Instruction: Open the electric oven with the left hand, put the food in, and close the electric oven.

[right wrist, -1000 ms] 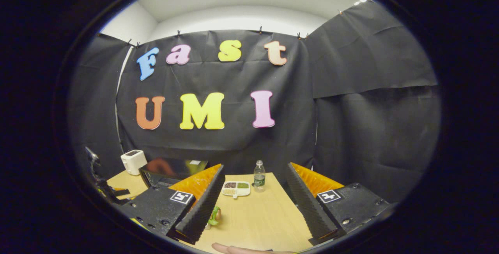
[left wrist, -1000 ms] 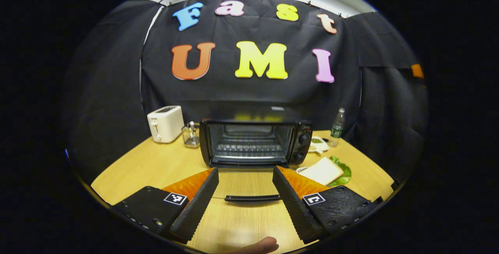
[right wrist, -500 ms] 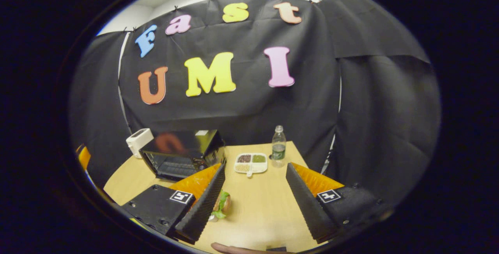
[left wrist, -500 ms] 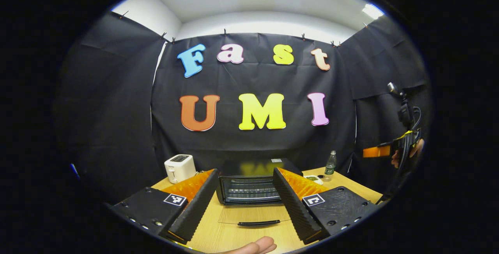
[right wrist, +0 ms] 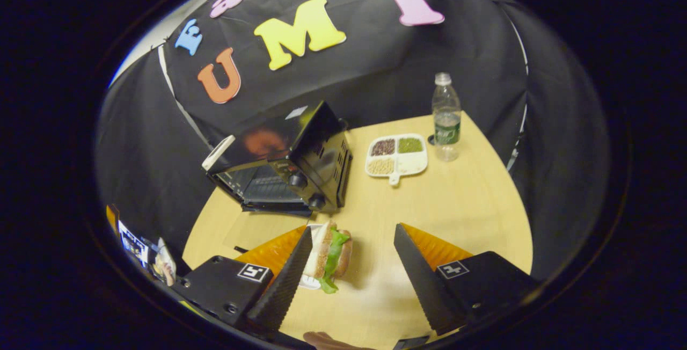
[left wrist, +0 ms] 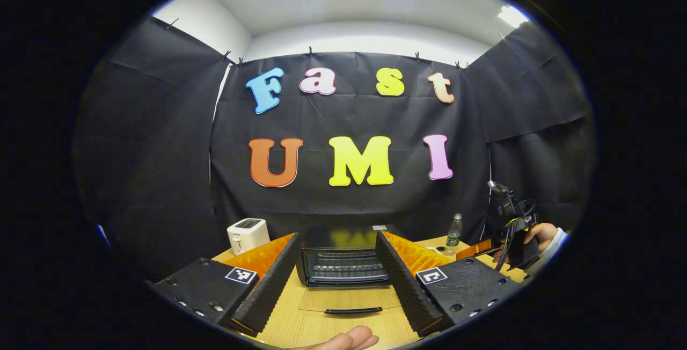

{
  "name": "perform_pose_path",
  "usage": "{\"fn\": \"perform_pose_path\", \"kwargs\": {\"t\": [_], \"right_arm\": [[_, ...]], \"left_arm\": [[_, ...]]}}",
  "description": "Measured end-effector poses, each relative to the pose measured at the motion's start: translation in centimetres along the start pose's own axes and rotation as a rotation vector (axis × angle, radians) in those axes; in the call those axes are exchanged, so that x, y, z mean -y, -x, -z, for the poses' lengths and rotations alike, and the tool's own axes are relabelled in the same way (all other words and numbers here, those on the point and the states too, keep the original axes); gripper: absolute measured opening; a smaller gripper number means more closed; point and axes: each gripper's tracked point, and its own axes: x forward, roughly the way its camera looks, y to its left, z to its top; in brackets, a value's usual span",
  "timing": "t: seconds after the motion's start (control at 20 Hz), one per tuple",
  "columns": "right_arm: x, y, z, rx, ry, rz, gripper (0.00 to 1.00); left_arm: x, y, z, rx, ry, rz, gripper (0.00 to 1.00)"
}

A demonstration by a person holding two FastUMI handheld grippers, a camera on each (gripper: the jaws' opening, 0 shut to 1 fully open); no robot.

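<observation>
Wooden desk [right wrist: 461,199], black cloth behind. Oven [left wrist: 343,264] at the far side, door [left wrist: 349,299] down flat. Sandwich [right wrist: 328,256] near, right of oven. Left hand-held gripper [left wrist: 335,280] and right hand-held gripper [right wrist: 349,269] both spread, empty.

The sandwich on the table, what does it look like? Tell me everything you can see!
The sandwich sits on the wooden table on a small white dish, just in front of the open black oven. It has pale bread on one side and a browner bun on the other, with green lettuce poking out between them. It seems tipped on its edge. The right gripper hangs over it, wide open, not touching it; one finger hides part of the dish.
</observation>
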Motion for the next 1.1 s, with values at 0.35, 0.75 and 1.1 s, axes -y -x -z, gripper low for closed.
{"fn": "perform_pose_path", "kwargs": {"t": [0.35, 0.75, 1.1], "right_arm": [[-1.3, -4.2, 3.9, -0.249, -0.08, -0.176, 0.95], [-2.4, -7.1, 6.1, -0.447, -0.245, -0.323, 0.69], [-3.7, -6.5, 6.3, -0.424, -0.345, -0.349, 0.31]], "left_arm": [[1.0, -0.2, 2.1, -0.06, -0.068, -0.004, 0.95], [1.2, -0.5, 2.4, -0.076, -0.059, -0.007, 0.95], [0.4, 0.1, 2.8, -0.083, -0.015, 0.003, 0.95]]}}
